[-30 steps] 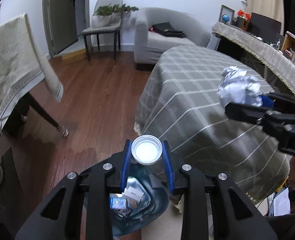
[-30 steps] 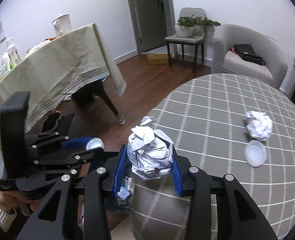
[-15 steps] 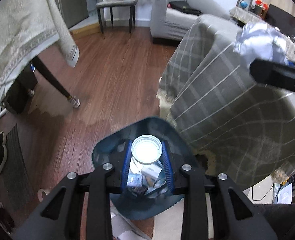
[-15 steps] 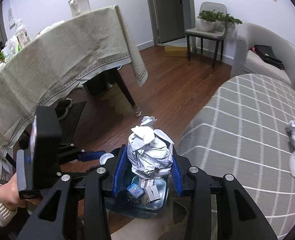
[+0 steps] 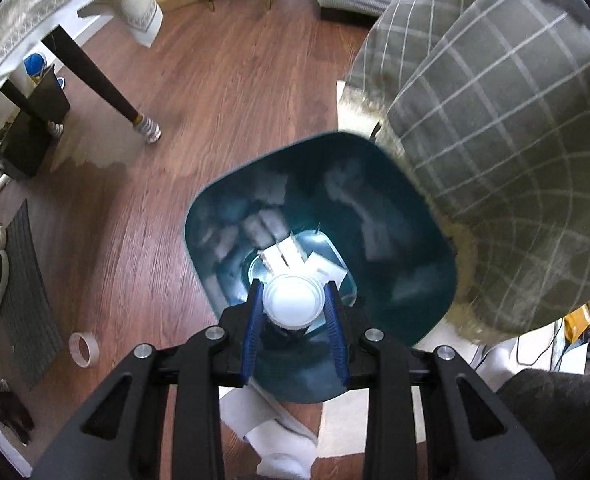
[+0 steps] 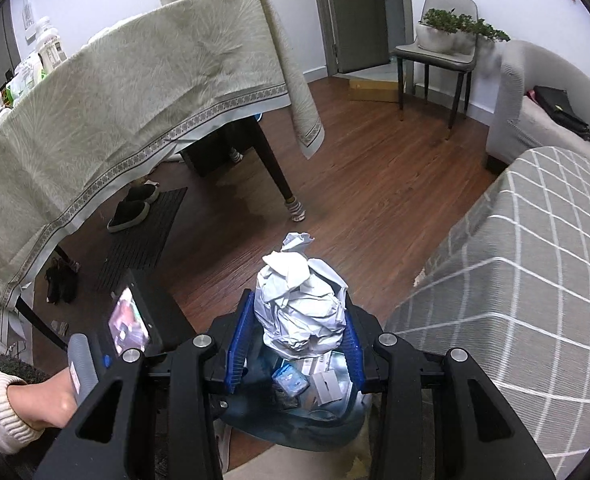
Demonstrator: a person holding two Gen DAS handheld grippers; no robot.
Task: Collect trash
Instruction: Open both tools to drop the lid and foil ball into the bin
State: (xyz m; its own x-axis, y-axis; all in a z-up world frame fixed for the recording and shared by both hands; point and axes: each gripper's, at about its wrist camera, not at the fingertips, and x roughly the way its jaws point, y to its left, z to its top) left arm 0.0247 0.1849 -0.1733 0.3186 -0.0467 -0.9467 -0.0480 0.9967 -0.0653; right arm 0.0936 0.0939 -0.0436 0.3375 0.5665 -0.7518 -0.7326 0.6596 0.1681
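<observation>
My left gripper (image 5: 294,305) is shut on a small white plastic lid (image 5: 293,301) and points steeply down into the mouth of a teal trash bin (image 5: 415,216) on the wooden floor. Boxes and wrappers (image 5: 295,256) lie at the bin's bottom. In the right wrist view my right gripper (image 6: 297,322) is shut on a crumpled ball of white paper (image 6: 299,308), held above the same bin (image 6: 295,428), which shows several wrappers inside. A hand (image 6: 43,400) in a cream sleeve holds the left tool at lower left.
The round table with a grey checked cloth (image 5: 515,140) overhangs the bin's right side. A dining table with a pale green cloth (image 6: 115,100) stands to the left, its dark leg (image 5: 107,92) nearby. A tape roll (image 5: 82,349), a mat with slippers (image 6: 135,208) and white paper (image 5: 279,436) lie on the floor.
My left gripper has dropped and tilted down toward the bin with the lid, so the bin now fills its view. My right gripper has carried the paper ball off the checked table to above the bin.
</observation>
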